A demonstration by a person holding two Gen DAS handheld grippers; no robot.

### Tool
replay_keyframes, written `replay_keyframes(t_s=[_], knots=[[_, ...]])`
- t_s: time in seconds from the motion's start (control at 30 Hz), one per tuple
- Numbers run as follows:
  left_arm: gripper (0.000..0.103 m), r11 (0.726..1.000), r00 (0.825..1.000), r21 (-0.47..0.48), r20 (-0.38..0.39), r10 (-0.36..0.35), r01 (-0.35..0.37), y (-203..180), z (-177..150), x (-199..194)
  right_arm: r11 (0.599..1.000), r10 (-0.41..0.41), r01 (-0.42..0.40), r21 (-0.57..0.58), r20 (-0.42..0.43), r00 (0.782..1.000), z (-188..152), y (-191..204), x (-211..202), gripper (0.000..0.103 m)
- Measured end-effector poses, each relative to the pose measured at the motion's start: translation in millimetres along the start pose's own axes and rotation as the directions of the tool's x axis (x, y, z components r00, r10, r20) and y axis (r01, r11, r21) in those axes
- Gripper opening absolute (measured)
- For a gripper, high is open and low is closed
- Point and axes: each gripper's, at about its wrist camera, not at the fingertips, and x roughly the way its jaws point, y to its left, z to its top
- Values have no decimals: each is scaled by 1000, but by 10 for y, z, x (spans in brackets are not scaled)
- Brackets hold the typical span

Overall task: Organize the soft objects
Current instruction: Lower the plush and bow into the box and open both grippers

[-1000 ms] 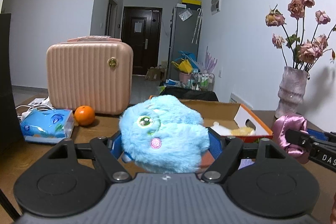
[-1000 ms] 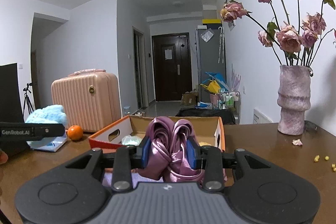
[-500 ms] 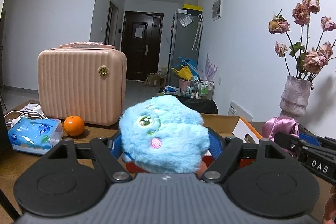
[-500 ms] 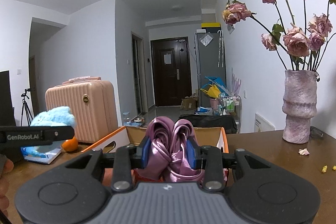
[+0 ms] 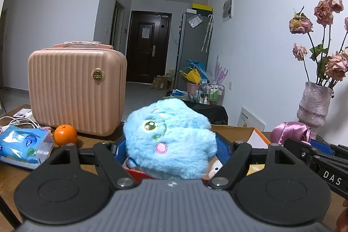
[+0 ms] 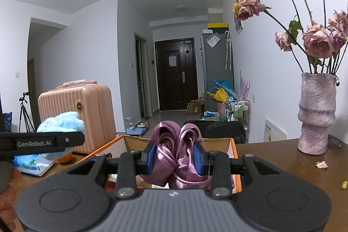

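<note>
1. Blue plush toy (image 5: 171, 140), fluffy, with a green eye and a pink cheek spot, sat clamped between the blue pads of the left gripper (image 5: 170, 150). Jaws stood fairly wide, pressed into the fur on both sides. Toy was held up over the near edge of the cardboard box (image 5: 248, 136).
2. Purple satin scrunchie (image 6: 177, 153), knotted and glossy, was pinched between the blue pads of the right gripper (image 6: 176, 158). Jaws were narrow, squeezing the fabric. It hung above the box's open top, orange rim (image 6: 236, 150) visible behind it.
3. Each gripper appeared at the edge of the other's view: right one with the scrunchie at the far right of the left view, left one with the plush at the far left of the right view.
4. Box rested on a brown wooden table (image 6: 271, 158).
5. Left of the box: an orange (image 5: 65, 135), a blue tissue pack (image 5: 21, 146), and a pink ribbed case (image 5: 76, 90) behind them.
6. Right of the box: a purple vase (image 6: 316, 112) with dried roses (image 6: 315, 42); loose petals lay on the table nearby.
</note>
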Motion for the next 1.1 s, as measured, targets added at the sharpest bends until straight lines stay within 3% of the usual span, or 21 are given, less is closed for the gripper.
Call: replay_keyframes(t_s=[1.1], knots=[[77, 999, 999, 30, -40, 26, -25, -89, 83, 997, 999, -41, 41, -3, -56, 998, 98, -183, 982, 35]])
